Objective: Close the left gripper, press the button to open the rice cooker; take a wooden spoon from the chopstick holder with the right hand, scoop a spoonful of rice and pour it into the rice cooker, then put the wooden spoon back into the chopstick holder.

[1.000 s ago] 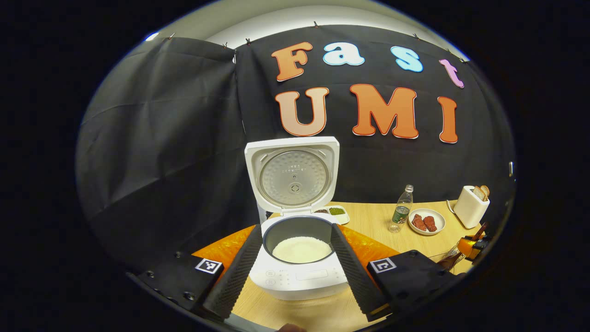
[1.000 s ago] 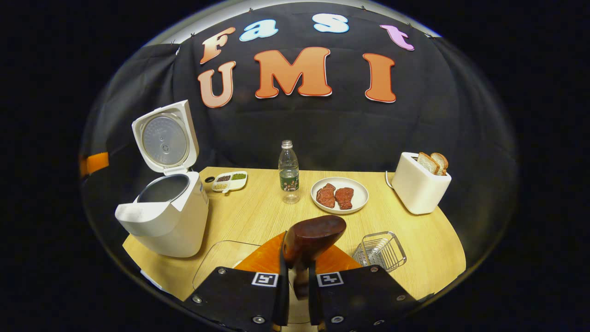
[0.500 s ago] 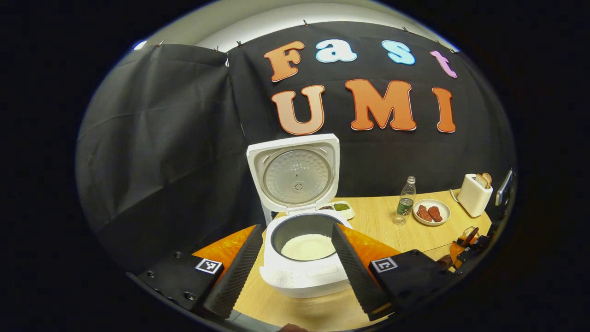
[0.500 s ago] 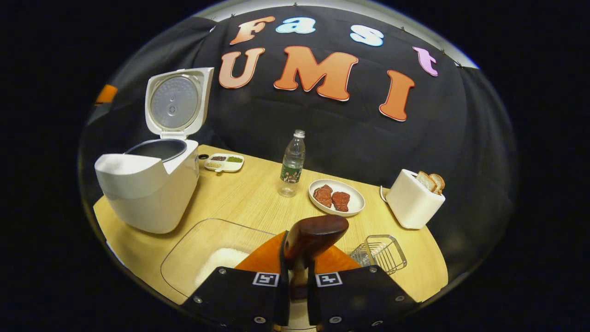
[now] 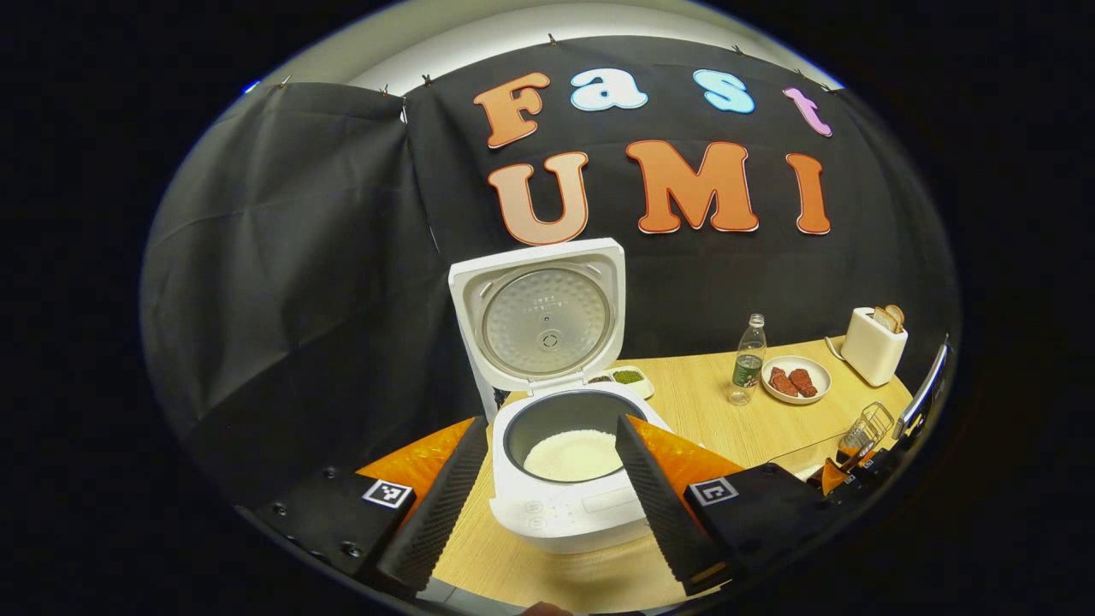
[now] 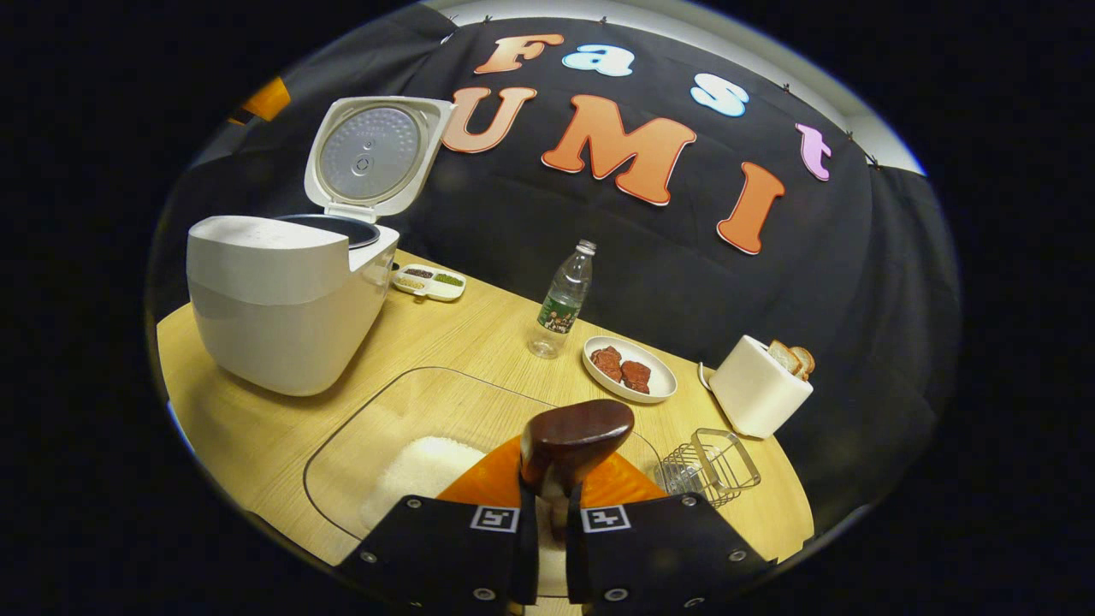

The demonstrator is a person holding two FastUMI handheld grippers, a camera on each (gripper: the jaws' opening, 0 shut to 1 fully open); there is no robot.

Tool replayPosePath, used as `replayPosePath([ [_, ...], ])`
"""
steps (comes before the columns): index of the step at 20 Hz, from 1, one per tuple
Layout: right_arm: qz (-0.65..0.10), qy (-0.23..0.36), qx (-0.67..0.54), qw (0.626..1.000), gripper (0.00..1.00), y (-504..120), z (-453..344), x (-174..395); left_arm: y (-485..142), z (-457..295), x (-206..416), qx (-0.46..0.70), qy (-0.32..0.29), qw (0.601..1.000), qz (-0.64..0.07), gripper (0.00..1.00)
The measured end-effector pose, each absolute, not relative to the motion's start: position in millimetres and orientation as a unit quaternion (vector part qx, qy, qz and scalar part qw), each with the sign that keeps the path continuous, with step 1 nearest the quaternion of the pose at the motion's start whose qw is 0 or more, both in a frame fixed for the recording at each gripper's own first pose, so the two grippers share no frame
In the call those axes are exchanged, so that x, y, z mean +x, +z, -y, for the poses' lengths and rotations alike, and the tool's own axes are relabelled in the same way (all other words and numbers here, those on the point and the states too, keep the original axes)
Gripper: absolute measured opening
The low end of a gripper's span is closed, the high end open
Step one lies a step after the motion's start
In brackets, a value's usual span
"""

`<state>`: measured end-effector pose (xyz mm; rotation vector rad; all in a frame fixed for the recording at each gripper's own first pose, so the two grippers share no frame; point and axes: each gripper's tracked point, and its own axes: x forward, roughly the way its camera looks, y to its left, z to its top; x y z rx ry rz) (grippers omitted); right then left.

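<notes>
The white rice cooker (image 5: 569,505) stands with its lid (image 5: 543,321) up, and white rice (image 5: 571,453) lies in the pot. My left gripper (image 5: 547,505) is open, its fingers spread to either side of the cooker's front, apart from it. My right gripper (image 6: 548,506) is shut on the handle of the dark wooden spoon (image 6: 575,435). The spoon's bowl points forward over a clear glass dish (image 6: 402,402) that holds a heap of rice (image 6: 421,466). The wire chopstick holder (image 6: 712,464) sits just right of the spoon. The cooker (image 6: 282,299) is at the left in the right gripper view.
On the wooden table (image 6: 479,342) stand a water bottle (image 6: 562,299), a plate of red meat (image 6: 629,370), a white toaster with bread (image 6: 757,391) and a small sectioned dish (image 6: 429,281) behind the cooker. The table's front edge runs close under the glass dish.
My right gripper has come down and forward over the glass dish with the spoon in it, so more of the dish and its rice shows. The left gripper stays open and has barely shifted.
</notes>
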<state>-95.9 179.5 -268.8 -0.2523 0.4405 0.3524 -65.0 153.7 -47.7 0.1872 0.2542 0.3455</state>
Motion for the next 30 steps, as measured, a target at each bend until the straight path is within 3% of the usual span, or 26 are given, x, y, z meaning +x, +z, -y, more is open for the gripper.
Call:
replayPosePath([
  [8,-0.239,0.193,-0.045,0.951,0.12,-253.2,-229.9,-115.0,-52.0,-178.7,-64.3,0.092,0.158,0.974,-0.133,1.00],
  [13,-0.320,0.173,0.098,0.926,0.12,-256.0,-233.2,-111.8,-56.5,-193.0,-66.2,0.087,0.161,0.973,-0.139,1.00],
  [19,-0.397,0.141,0.261,0.868,0.12,-267.8,-220.1,-97.3,-55.2,-203.5,-62.8,0.080,0.173,0.972,-0.139,1.00],
  [23,-0.424,0.141,0.315,0.837,0.12,-273.6,-217.1,-95.4,-53.7,-196.5,-58.6,0.078,0.173,0.972,-0.136,1.00],
  [30,-0.447,0.122,0.472,0.750,0.12,-274.1,-196.3,-82.0,-52.0,-178.8,-52.8,0.075,0.171,0.974,-0.130,1.00],
])
